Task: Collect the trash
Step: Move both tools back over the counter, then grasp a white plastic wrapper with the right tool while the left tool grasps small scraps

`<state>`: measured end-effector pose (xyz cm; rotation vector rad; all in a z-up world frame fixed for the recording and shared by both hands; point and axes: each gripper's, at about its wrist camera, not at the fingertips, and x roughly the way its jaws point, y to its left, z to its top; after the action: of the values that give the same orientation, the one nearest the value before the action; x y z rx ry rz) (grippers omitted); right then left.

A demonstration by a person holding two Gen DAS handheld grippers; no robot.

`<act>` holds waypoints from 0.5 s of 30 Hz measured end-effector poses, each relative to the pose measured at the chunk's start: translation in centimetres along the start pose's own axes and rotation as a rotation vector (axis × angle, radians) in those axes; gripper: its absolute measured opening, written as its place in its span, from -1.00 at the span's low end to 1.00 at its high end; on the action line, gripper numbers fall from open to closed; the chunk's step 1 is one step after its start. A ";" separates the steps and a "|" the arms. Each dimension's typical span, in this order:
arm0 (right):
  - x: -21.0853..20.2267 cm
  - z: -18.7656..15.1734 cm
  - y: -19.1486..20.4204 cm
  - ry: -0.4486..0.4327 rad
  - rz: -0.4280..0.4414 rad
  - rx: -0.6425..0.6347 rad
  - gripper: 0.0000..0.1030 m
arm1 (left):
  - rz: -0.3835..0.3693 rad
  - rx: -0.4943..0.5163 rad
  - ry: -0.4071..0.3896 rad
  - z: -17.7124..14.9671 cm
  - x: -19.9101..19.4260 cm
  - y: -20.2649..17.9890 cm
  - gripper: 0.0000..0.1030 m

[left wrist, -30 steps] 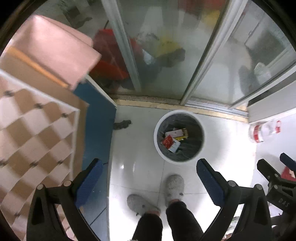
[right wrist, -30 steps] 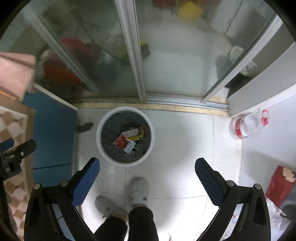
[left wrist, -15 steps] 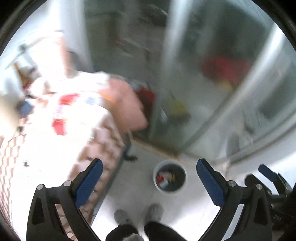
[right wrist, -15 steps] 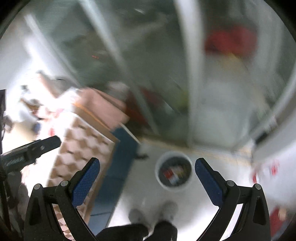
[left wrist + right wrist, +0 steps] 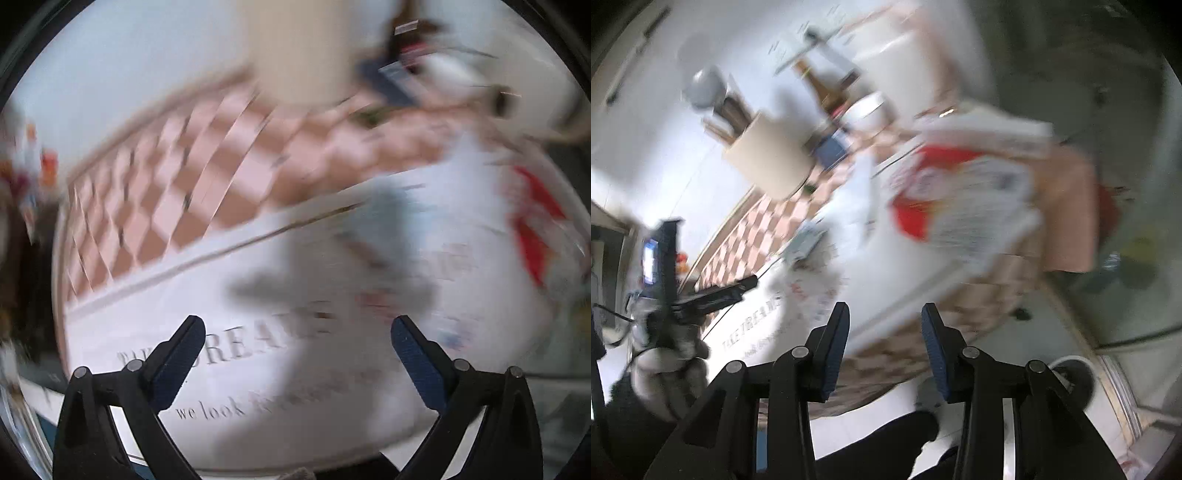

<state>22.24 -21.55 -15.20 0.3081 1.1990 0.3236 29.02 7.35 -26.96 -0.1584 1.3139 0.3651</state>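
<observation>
Everything is blurred by motion. My left gripper [image 5: 297, 328] stands open and wide over a white mat [image 5: 258, 369] with printed words, nothing between its fingers. A red and white wrapper [image 5: 535, 229] lies at the right on that mat. In the right wrist view my right gripper [image 5: 885, 310] has its jaws closing, with only the table edge behind the gap and nothing held. The red and white wrapper [image 5: 960, 192] lies on the table beyond it. The white trash bin [image 5: 1075, 373] stands on the floor at lower right. The left gripper [image 5: 713, 291] shows at the left in a gloved hand.
The table carries a pink checkered cloth [image 5: 192, 177], a beige lamp shade [image 5: 772, 162], bottles [image 5: 827, 88], a white bowl [image 5: 866, 109] and a small blue box [image 5: 833, 147]. Glass doors [image 5: 1108, 110] stand at the right. The person's dark trouser leg [image 5: 886, 435] is below.
Both views swung up from the floor and bin onto the table top. The right jaws went from wide to much narrower. The left jaws stayed wide.
</observation>
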 end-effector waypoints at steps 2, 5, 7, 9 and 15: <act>3.4 1.1 1.6 0.052 0.000 -0.017 -0.18 | -0.053 -0.047 0.048 0.9 3.0 2.1 0.97; 8.4 3.6 3.7 0.123 -0.021 -0.037 -0.17 | -0.130 -0.050 0.082 3.0 5.7 2.2 0.96; 11.5 4.9 3.7 0.158 -0.037 -0.044 -0.17 | -0.155 -0.032 0.084 4.4 6.9 1.4 0.93; 13.8 6.1 4.3 0.186 -0.057 -0.038 -0.17 | -0.166 0.002 0.074 5.7 7.7 0.3 0.51; 18.3 8.2 5.6 0.241 -0.086 -0.015 -0.11 | -0.112 0.119 0.005 7.0 7.7 -1.0 -0.97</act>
<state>35.47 -9.54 -25.87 0.2077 1.4422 0.3008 37.36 10.01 -32.70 -0.1319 1.3217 0.1909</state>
